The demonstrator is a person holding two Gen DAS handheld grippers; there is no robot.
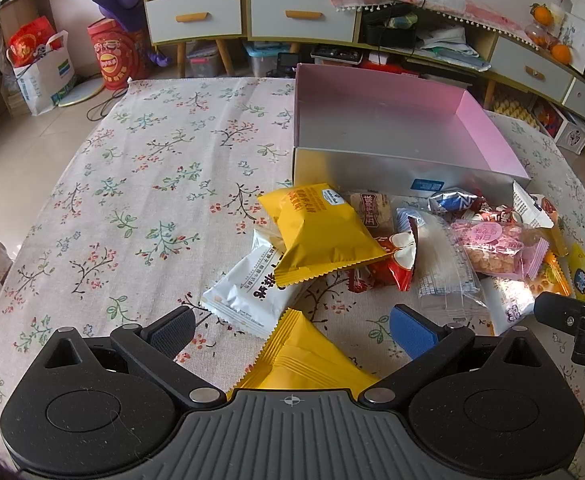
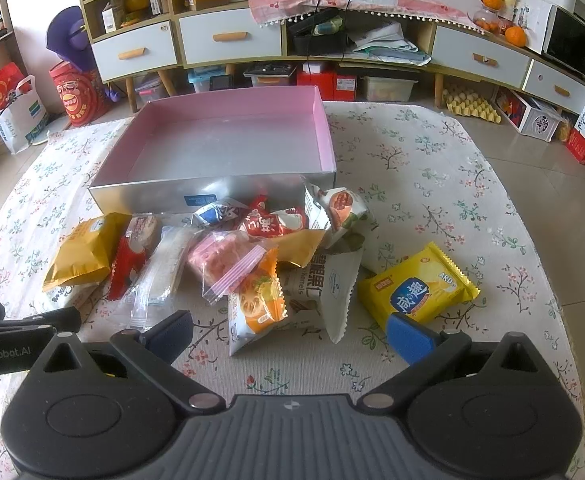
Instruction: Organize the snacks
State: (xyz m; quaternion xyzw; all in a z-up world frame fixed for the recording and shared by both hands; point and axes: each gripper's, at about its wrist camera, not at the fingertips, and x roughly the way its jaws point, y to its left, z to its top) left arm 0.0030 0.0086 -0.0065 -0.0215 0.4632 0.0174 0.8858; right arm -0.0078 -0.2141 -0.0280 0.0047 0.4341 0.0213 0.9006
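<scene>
My left gripper [image 1: 292, 330] spread wide, nothing held; yellow packet [image 1: 304, 356] lies on cloth between fingers, untouched. My right gripper [image 2: 288, 330] also wide open, empty, orange-white packet [image 2: 258, 304] just ahead. Snack pile [image 2: 220, 256] heaped on floral tablecloth [image 1: 140, 184] against near wall of pink-lined box [image 2: 228, 140]. Box sits toward table's far edge. Yellow cracker pack [image 2: 416, 284] apart, toward right edge.

Each gripper [image 1: 292, 330] is black, with a ribbed grey base carrying a crosshair mark and silver pivot screws. One pad [image 1: 412, 330] is blue, the other [image 1: 174, 330] dark and ribbed. "GenRobot.AI" is printed on the left gripper's [image 2: 20, 340] side.
</scene>
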